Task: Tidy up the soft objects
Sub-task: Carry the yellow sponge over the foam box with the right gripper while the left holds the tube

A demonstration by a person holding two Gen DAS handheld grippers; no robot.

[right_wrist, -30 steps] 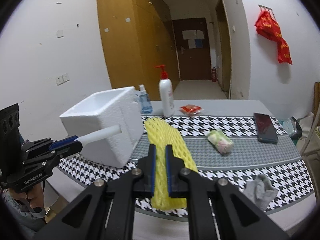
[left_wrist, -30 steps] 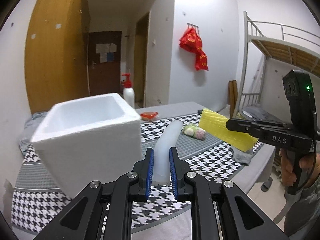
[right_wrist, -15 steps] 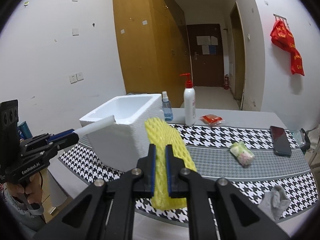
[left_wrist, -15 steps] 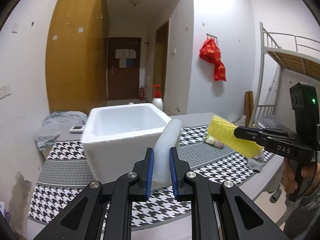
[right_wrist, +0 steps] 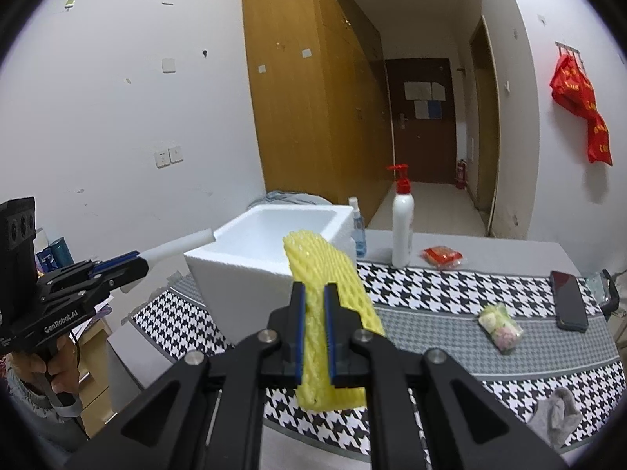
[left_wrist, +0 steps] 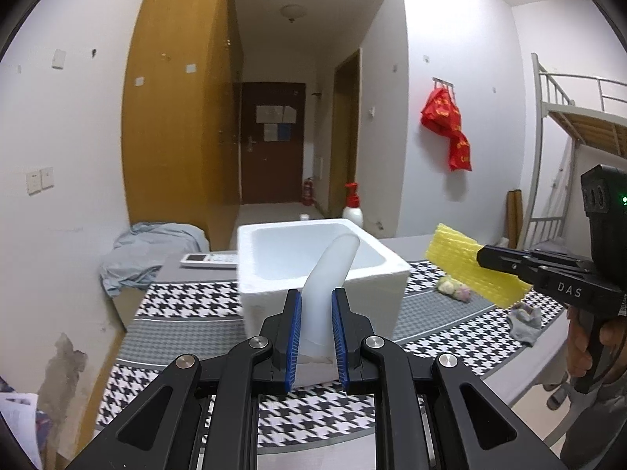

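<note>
From the left wrist, I had the left gripper (left_wrist: 316, 333) clenched on the white foam tube (left_wrist: 328, 274), its tip raised before the white foam box (left_wrist: 274, 290), not yet inside. The right gripper (left_wrist: 505, 262) came in alongside with its load.

From the right wrist, that gripper (right_wrist: 314, 333) grasped the yellow foam net (right_wrist: 325, 286), clear of the box (right_wrist: 243, 270) too. A bagged soft item (right_wrist: 499, 325) and a grey sock (right_wrist: 556, 415) lay unsorted on the houndstooth tablecloth (right_wrist: 431, 286); wooden wardrobe (right_wrist: 313, 98) behind.
</note>
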